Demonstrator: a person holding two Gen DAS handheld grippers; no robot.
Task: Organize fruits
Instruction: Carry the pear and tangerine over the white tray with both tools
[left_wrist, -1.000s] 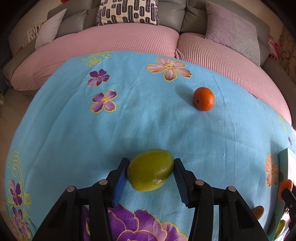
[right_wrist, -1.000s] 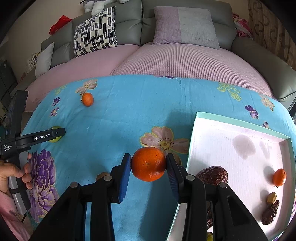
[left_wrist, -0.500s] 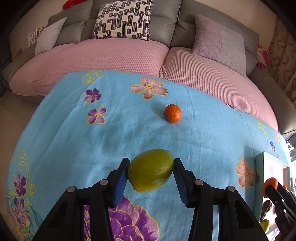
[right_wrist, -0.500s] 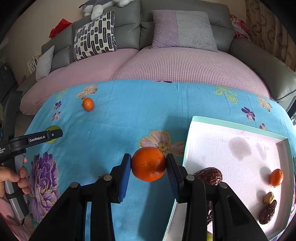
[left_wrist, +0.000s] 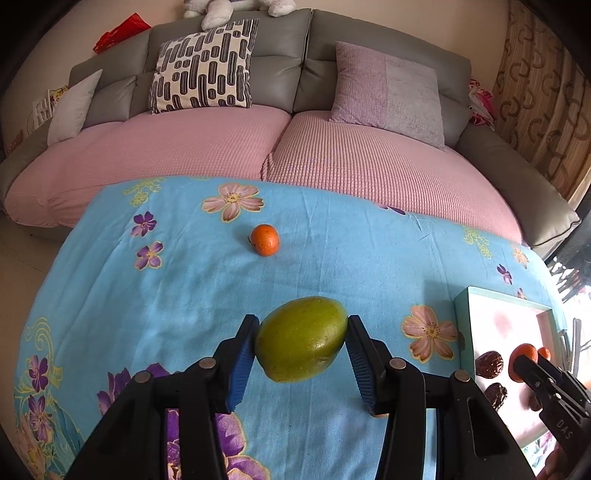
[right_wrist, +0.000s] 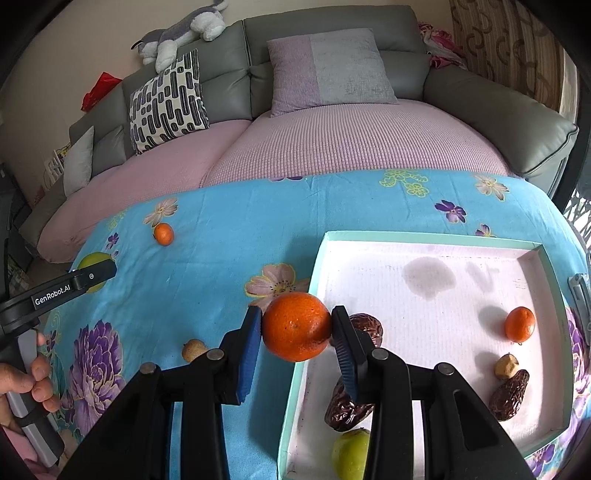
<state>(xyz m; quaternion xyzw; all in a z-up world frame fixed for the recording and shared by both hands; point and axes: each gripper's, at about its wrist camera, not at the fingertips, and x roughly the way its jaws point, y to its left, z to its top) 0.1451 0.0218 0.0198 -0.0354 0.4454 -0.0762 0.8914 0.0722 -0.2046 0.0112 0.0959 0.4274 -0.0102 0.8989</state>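
My left gripper (left_wrist: 301, 341) is shut on a green mango (left_wrist: 301, 338) and holds it above the blue floral cloth (left_wrist: 184, 288). My right gripper (right_wrist: 296, 328) is shut on an orange (right_wrist: 296, 326) over the left rim of the pale green tray (right_wrist: 424, 236). The tray holds a small orange (right_wrist: 519, 324), several dark dates (right_wrist: 509, 393), a tan piece (right_wrist: 506, 365) and a green fruit (right_wrist: 351, 454). Another orange (left_wrist: 265, 240) lies loose on the cloth, also in the right wrist view (right_wrist: 163, 234). A small tan fruit (right_wrist: 194, 350) lies on the cloth left of the tray.
A pink-covered grey sofa (left_wrist: 332, 147) with cushions runs behind the cloth. The tray (left_wrist: 502, 302) sits at the right in the left wrist view, with my right gripper (left_wrist: 522, 360) over it. A hand (right_wrist: 22, 380) holds the left gripper's handle at the far left.
Both grippers have risen and tilted up, each still holding its fruit. The right gripper has moved right, from the cloth to over the tray's left rim.
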